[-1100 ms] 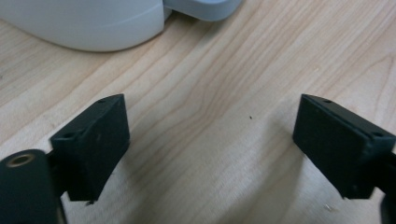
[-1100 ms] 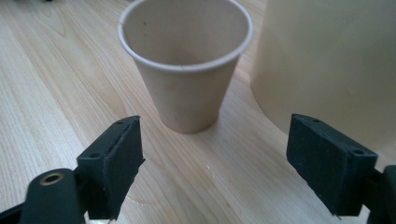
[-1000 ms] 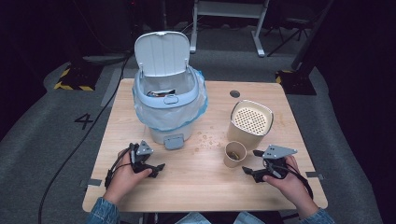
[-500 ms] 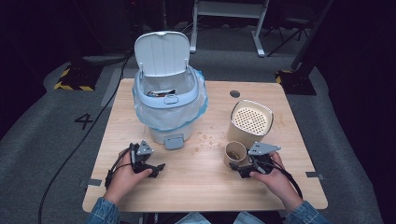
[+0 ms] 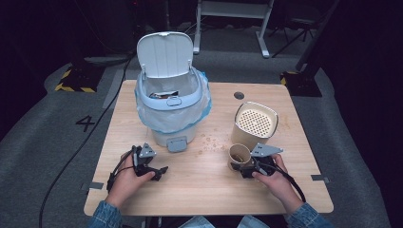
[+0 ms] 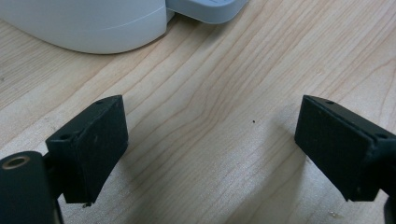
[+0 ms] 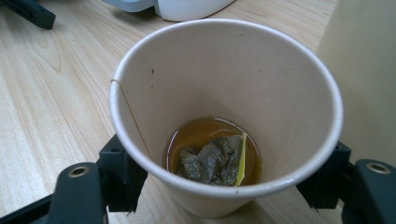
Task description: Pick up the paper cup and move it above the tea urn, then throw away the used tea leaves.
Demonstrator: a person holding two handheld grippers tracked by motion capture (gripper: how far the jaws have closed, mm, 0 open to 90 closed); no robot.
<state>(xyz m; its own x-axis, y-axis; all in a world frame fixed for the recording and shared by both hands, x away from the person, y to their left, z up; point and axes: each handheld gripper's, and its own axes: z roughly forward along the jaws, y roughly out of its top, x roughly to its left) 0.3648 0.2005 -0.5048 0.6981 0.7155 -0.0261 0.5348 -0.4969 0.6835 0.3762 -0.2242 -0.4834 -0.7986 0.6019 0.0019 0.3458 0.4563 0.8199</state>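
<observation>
In the high view the right gripper (image 5: 243, 167) sat in the lower right of the frame, held by the person's right hand (image 5: 274, 176); its jaws had just been closing, with the tan paper cup (image 5: 239, 155) between them; in the right gripper view the two black jaws stood at either side of that cup (image 7: 224, 116), low on its wall, and whether the pads pressed on the paper could not be told. The cup stood upright on the pale wooden table (image 5: 209, 185), just beside the cream perforated-top canister (image 5: 254, 124); inside it lay a little amber liquid and a soaked dark tea bag (image 7: 210, 161), whose thin string ran up the inner wall to the rim at the left of the frame. The left gripper (image 5: 153, 172) rested in the lower left of the high view in the left hand (image 5: 129, 179); in the left gripper view its jaws stood wide apart with only bare wood between them. Above it, left of centre, stood the white lidded waste bin with a clear bag (image 5: 171, 102), its lid raised; crumbs (image 5: 211, 141) lay scattered between bin and cup.
</observation>
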